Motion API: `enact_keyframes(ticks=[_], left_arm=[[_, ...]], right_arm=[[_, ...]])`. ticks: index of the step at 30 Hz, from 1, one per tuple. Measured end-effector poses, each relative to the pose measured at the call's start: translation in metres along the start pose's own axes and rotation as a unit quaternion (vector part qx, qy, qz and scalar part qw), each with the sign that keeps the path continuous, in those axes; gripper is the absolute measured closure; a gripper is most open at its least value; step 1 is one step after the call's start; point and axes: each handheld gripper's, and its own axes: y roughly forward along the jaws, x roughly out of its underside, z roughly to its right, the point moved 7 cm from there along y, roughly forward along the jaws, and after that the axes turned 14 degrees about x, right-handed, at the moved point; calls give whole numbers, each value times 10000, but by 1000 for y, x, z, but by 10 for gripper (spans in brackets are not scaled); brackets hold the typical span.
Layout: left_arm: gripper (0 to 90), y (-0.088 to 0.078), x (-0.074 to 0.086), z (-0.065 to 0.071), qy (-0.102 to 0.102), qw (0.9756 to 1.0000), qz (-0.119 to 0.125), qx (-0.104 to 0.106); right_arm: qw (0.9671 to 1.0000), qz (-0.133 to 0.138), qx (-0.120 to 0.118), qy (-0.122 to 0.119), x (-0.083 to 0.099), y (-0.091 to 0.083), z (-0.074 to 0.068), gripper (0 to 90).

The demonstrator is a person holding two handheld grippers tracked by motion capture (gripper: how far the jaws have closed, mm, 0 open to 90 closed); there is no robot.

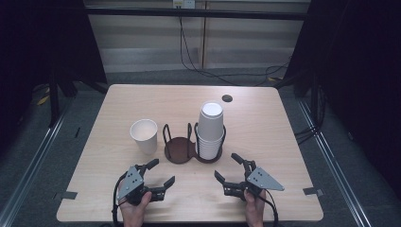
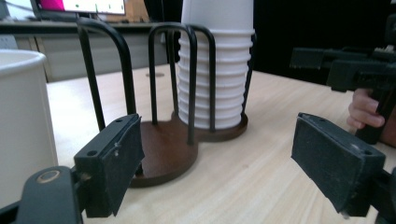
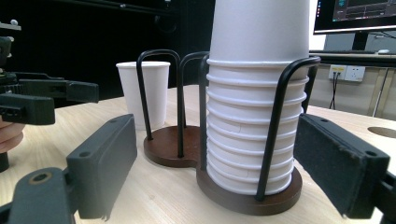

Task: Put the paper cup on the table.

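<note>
A dark wooden two-slot cup holder [image 1: 179,150] with black wire hoops stands mid-table. Its right slot holds a stack of upside-down white paper cups [image 1: 210,127]; its left slot is bare. One white paper cup [image 1: 144,135] stands upright on the table just left of the holder. My left gripper [image 1: 161,172] rests low near the front edge, open, nothing between its pads, facing the holder [image 2: 163,149] with the single cup [image 2: 23,121] at its left. My right gripper [image 1: 226,165] is open too, and faces the stack [image 3: 252,93] from close by.
The light wooden table [image 1: 142,99] has a small dark round hole [image 1: 227,98] near its far edge. Black cables trail on the floor behind it. Dark curtains flank both sides. Bare tabletop lies left and right of the holder.
</note>
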Motion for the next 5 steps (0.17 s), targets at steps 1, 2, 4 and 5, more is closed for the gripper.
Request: enact_keyframes(ticks=[1, 2, 4, 5], left_arm=[[163, -1, -1, 1, 127, 9999, 52, 12], [164, -4, -1, 3, 199, 9997, 156, 22], [164, -8, -2, 2, 268, 9991, 335, 31], [162, -9, -2, 2, 215, 9988, 428, -33]], right_arm=[[10000, 0, 3, 4, 0, 0, 0, 132], [10000, -3, 9, 2, 0, 0, 0, 132], [10000, -15, 10, 9, 0, 0, 0, 132], [10000, -16, 13, 7, 0, 0, 0, 131]])
